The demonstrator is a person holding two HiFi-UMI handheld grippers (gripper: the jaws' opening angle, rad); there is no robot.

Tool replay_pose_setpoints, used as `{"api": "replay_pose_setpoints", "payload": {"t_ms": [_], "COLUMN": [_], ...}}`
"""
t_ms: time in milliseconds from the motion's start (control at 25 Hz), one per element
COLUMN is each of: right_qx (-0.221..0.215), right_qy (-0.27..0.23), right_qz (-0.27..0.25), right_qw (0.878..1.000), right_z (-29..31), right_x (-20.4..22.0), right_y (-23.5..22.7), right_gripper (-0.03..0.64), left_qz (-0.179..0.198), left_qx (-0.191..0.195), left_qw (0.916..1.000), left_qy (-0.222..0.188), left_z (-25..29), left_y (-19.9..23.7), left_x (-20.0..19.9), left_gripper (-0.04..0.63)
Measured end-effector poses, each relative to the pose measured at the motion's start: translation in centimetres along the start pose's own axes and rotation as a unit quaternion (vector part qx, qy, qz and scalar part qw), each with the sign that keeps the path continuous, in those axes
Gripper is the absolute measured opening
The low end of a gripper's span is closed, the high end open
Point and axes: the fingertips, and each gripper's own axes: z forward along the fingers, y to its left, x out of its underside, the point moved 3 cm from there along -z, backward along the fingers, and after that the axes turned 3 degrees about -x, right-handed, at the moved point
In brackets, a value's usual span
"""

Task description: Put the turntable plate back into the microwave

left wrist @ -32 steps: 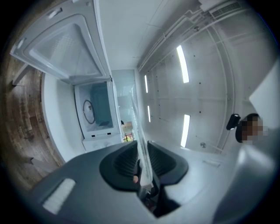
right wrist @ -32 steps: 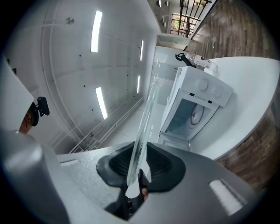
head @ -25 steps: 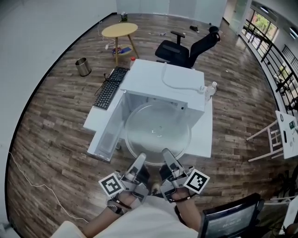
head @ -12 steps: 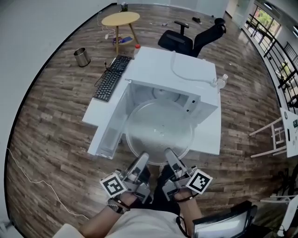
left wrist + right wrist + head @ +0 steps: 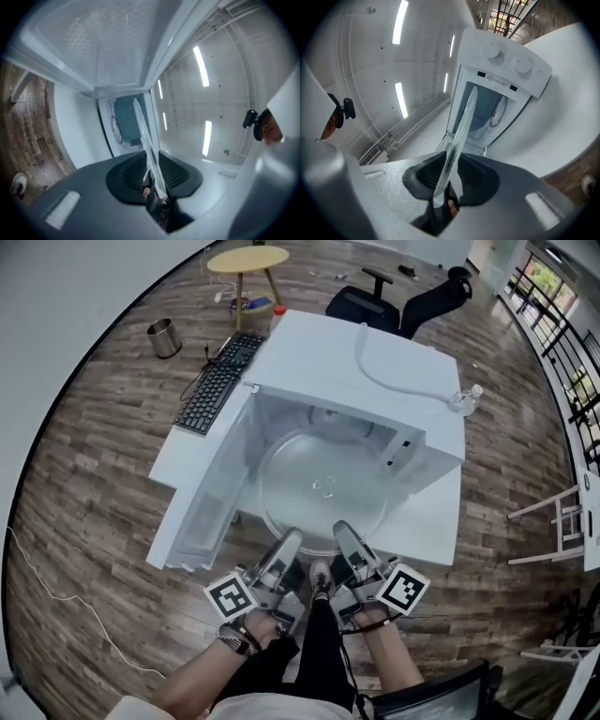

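Since the earlier frames, the clear round glass turntable plate (image 5: 323, 488) has moved down and forward. It then hung in front of the opening, covering most of it. Now most of its disc lies inside the cavity of the white microwave (image 5: 375, 362), and only the near rim projects past the front edge. The white microwave door (image 5: 211, 493) stands open at the left. The microwave rests on the white table (image 5: 436, 517).

The left hand-held gripper (image 5: 291, 540) is clamped on the near rim. In the left gripper view the plate (image 5: 143, 131) runs edge-on between the two ribbed pads of this hand-held gripper (image 5: 152, 171), which stand only narrowly apart.

The right hand-held gripper (image 5: 342, 532) is at the same rim, just beside the left one. Its jaws are opening. In the right gripper view the rim of the plate (image 5: 461, 124) sits between the pads of this hand-held gripper (image 5: 445, 176), with a gap beside it.

Judgement: the insertion is nearly complete and release is starting. Whether the plate is seated on its hub cannot be confirmed. An off-centre plate may rock.
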Motion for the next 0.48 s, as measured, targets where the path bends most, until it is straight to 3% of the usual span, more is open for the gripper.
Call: {"api": "replay_pose_setpoints", "payload": {"t_ms": [480], "right_qx": [0.000], "right_qy": [-0.006], "right_qz": [0.003], "right_qw": [1.000], "right_z": [3.5], "right_x": [-2.1], "right_y": [-4.2], "right_gripper": [0.083], "left_qz": [0.010], "left_qx": [-0.004], "left_qw": [0.9999], "left_qy": [-0.006], "left_z": [4.0], "left_y": [3.1], "left_x": [-2.7], "left_gripper": [0.092]}}
